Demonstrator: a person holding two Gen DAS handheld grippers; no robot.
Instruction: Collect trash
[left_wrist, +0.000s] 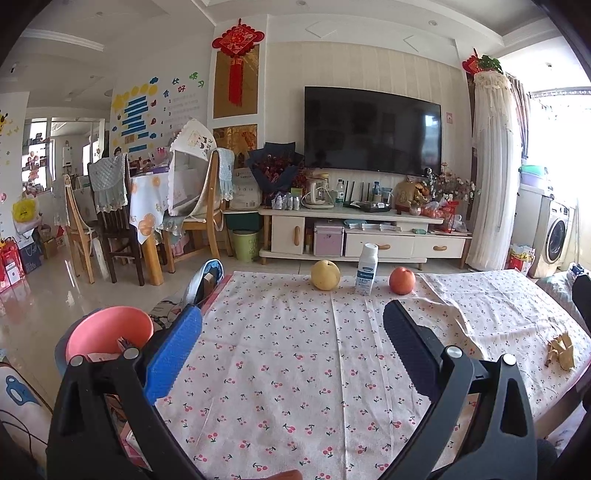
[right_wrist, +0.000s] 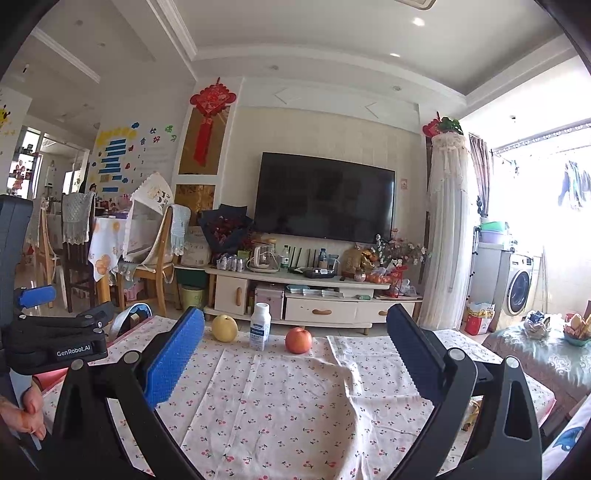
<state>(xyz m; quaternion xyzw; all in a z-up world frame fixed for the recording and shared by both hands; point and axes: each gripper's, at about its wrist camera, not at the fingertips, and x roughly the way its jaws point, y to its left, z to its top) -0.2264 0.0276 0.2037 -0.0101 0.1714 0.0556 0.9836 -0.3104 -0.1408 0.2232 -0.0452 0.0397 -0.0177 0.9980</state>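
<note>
On the cherry-print cloth table (left_wrist: 295, 369), a crumpled yellowish scrap (left_wrist: 561, 350), possibly peel, lies near the right edge. Left gripper (left_wrist: 291, 336) and right gripper (right_wrist: 295, 347) gape, empty. Risk: snagging loose cloth, toppling the white plastic bottle (left_wrist: 366, 268).

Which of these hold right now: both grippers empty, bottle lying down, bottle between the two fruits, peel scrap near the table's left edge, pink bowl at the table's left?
1. Both grippers are open and hold nothing. True: left gripper, right gripper.
2. The white bottle lies on its side. False: it stands upright.
3. The bottle stands between the yellow pear and the red apple. True.
4. The peel scrap lies near the table's left edge. False: it is near the right edge.
5. A pink bowl sits at the table's left. True.
</note>
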